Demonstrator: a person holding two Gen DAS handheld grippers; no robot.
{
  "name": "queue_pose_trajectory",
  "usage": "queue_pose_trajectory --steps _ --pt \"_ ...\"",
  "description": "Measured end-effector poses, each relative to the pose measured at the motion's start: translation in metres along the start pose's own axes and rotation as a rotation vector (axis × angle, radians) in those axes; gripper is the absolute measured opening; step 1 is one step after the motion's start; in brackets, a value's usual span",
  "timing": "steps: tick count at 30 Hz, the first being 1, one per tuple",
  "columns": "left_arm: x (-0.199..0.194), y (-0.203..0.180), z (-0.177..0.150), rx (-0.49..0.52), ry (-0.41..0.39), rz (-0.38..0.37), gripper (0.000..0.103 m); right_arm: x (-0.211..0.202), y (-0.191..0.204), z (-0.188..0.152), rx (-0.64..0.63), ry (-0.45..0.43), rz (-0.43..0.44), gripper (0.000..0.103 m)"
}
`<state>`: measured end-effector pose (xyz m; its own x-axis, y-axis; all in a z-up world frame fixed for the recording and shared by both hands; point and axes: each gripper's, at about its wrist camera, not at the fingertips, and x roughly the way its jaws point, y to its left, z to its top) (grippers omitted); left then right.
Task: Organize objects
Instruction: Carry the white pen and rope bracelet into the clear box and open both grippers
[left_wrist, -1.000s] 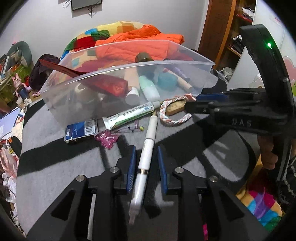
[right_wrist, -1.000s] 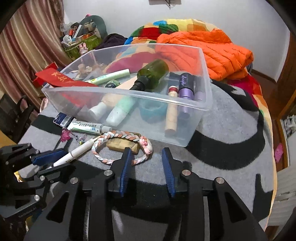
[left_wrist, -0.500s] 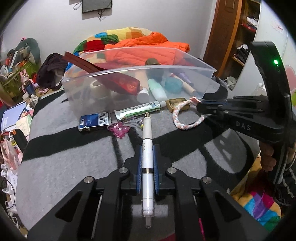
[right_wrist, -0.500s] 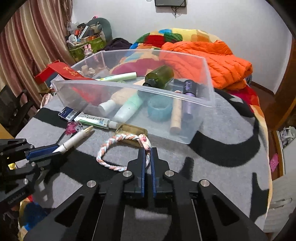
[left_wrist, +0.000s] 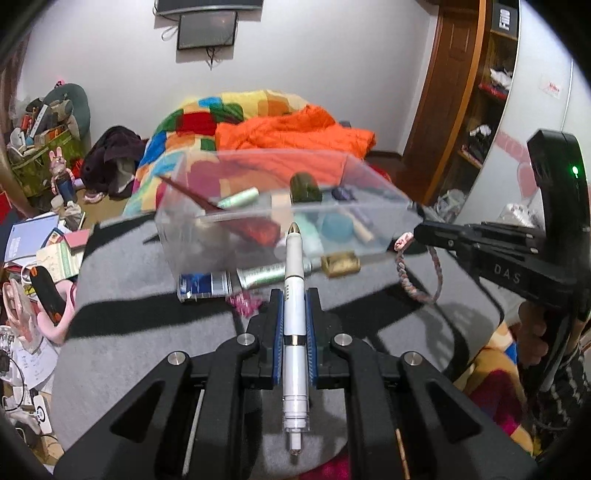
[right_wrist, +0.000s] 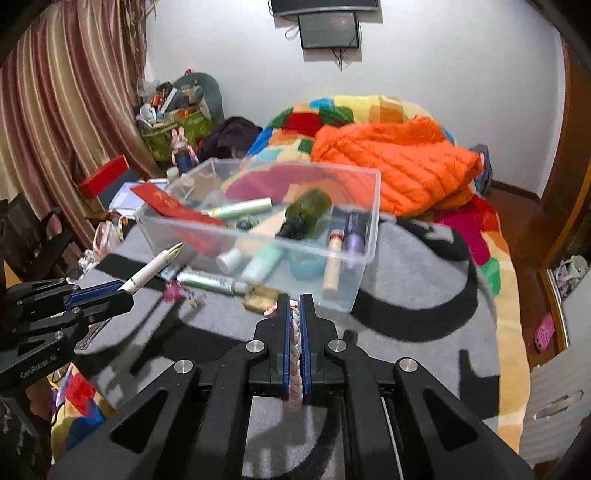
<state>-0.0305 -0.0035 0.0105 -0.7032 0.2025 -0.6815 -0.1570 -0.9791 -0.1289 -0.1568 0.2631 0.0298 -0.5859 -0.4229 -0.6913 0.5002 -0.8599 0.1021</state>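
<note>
My left gripper is shut on a white pen, held in the air and pointing at the clear plastic bin. The pen also shows in the right wrist view. My right gripper is shut on a braided pink-and-white rope ring, which hangs from it above the grey blanket in the left wrist view. The bin holds a green bottle, tubes and a red envelope.
On the grey-and-black blanket in front of the bin lie a toothpaste tube, a blue box, a pink trinket and a gold bar. An orange jacket lies on the bed behind. Clutter fills the floor at left.
Both grippers closed, the left on the pen and the right on the rope ring, then rose off the blanket with them, away from the bin.
</note>
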Motion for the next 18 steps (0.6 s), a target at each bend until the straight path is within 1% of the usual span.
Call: queue_pose_trajectory --steps 5,9,18 --pt "-0.004 -0.001 0.024 -0.008 -0.052 -0.001 0.010 -0.010 0.003 0.011 -0.014 -0.043 -0.004 0.004" --pt "0.002 -0.001 0.042 -0.009 -0.070 0.007 0.010 -0.016 0.005 0.026 -0.024 -0.084 -0.009 0.004" --pt "0.032 0.009 0.079 -0.042 -0.056 -0.009 0.010 -0.014 0.000 0.068 0.010 -0.169 -0.032 0.004"
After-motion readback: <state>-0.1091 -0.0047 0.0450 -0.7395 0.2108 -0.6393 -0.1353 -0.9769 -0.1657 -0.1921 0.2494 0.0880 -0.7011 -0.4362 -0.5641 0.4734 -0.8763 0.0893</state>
